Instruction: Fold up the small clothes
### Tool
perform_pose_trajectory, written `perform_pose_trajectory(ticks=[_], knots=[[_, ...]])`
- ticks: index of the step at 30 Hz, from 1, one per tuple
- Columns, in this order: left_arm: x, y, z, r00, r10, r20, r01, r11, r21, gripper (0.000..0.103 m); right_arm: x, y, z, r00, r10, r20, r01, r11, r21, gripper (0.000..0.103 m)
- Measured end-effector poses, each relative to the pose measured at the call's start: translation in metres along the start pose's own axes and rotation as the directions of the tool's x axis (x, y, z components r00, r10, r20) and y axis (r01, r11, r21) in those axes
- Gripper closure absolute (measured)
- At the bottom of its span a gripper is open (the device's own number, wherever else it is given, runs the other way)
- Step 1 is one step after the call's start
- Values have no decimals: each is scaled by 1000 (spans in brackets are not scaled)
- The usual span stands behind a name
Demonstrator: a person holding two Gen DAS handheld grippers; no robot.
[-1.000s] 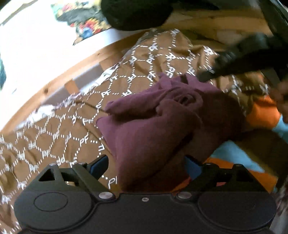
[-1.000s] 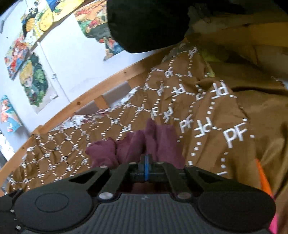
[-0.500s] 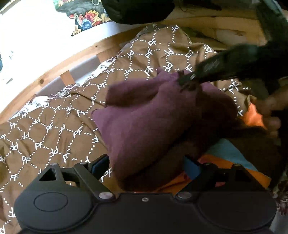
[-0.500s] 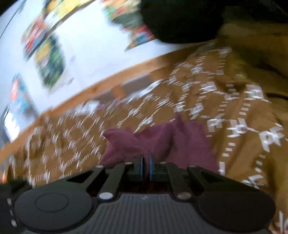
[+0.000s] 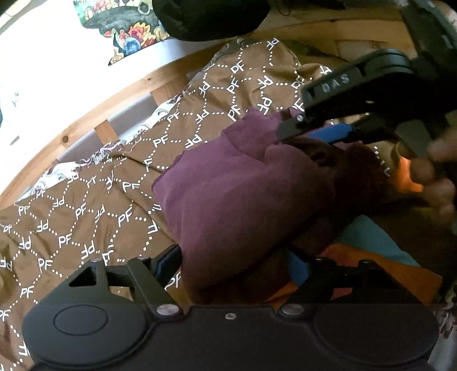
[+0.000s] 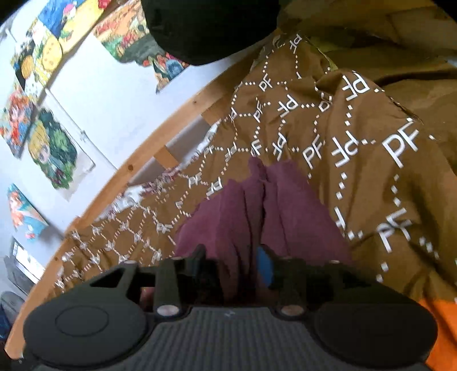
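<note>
A maroon garment (image 5: 242,199) lies bunched on a brown bedspread (image 5: 85,214) printed with white letters. My left gripper (image 5: 232,265) straddles its near end, a blue pad on either side. Its jaws are closing, and I cannot tell whether the pads touch the cloth. My right gripper (image 5: 297,135) comes in from the right over the garment's far edge, held by a person's hand (image 5: 437,182). In the right wrist view the right gripper (image 6: 232,256) has its jaws opening, with a fold of the maroon garment (image 6: 285,211) loose between them.
A wooden bed rail (image 5: 85,122) runs along the far side, below a white wall with posters (image 6: 51,148). A black bundle (image 5: 211,17) sits at the head of the bed. Orange cloth (image 5: 371,271) and teal cloth (image 5: 371,237) lie under the garment on the right.
The right gripper's jaws, shut on the garment's edge before, now stand apart, and the gripper has sunk toward the cloth. The raised fold has settled onto the pile. The left gripper stays put.
</note>
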State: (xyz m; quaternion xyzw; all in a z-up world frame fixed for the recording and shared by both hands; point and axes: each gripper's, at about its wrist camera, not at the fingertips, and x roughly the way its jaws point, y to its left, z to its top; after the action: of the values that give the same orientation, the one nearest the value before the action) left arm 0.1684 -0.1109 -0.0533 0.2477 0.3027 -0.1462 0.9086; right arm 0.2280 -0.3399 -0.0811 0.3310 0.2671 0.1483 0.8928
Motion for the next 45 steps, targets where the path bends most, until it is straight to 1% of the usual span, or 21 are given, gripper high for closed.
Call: perform_pose_trajectory(ticks=[1,3,5,8,10,11,12,13,15,18,21,23,25,29,32,35,38,40,41,42,45], knots=[[-1,1,-1,1000,-1,7,1,1000,3,28,2,-4,3,1000,12,5,-12,1000,9,53],[-3,3,-2,1000,-2,14,2,1000,-3,33,7,-9,9,999,34,15,-34,999,22,43],[-4,7,-3,1000,-1,22,1,1000,-15,38,17,-12,12,998,56,7,-56,998,19,43],[-5,11,-1,999,-16,30,18,999,-41,46,36,-12,16,999,42,-27,-43,999,-21,44],[-5,9,0,1000,-21,22,22,999,-32,56,42,-9,16,999,34,-31,-36,998,-57,50],[-4,8,0,1000,-16,15,16,1000,-22,60,43,-7,15,999,18,-36,-21,997,-73,61],[-3,7,1,1000,-11,11,11,1000,-18,67,43,-7,15,999,8,-36,-11,996,-87,75],[-4,7,1,1000,-9,11,9,1000,-26,72,43,-7,15,999,9,-38,-13,995,-99,81],[-7,9,3,1000,-18,22,19,998,-64,77,43,-6,16,999,36,-27,-40,990,-136,85],[-12,8,9,999,-30,39,33,996,-77,80,39,14,23,996,85,35,-70,950,-305,87],[-18,2,16,997,-49,63,53,997,-61,81,26,25,33,987,124,98,-77,918,-390,87],[-20,-5,22,995,-66,81,69,997,-39,81,18,22,40,984,124,125,-65,916,-396,87],[-19,-14,26,993,-83,86,85,996,-21,81,14,15,49,987,105,124,-51,924,-380,87],[-9,-29,25,991,-116,71,116,993,7,80,20,-4,61,997,24,72,2,940,-341,87],[-7,-31,20,991,-121,63,121,993,4,76,25,-16,59,999,-43,1,41,946,-320,87],[-11,-22,17,984,-159,75,163,986,-43,71,22,-23,55,997,-76,-29,64,953,-298,87],[-18,-8,14,973,-203,113,217,968,-126,54,17,-22,51,995,-99,-22,88,948,-306,87],[-23,1,10,968,-207,142,230,957,-176,24,13,-21,48,993,-116,-16,105,944,-311,87],[-26,5,8,970,-188,154,217,955,-204,20,11,-20,47,992,-122,-12,113,943,-312,85],[-28,9,6,971,-172,165,207,951,-228,17,9,-19,46,991,-132,-5,124,943,-309,75],[-31,24,4,973,-149,176,199,927,-317,7,-6,-14,46,989,-148,20,147,943,-299,61]])
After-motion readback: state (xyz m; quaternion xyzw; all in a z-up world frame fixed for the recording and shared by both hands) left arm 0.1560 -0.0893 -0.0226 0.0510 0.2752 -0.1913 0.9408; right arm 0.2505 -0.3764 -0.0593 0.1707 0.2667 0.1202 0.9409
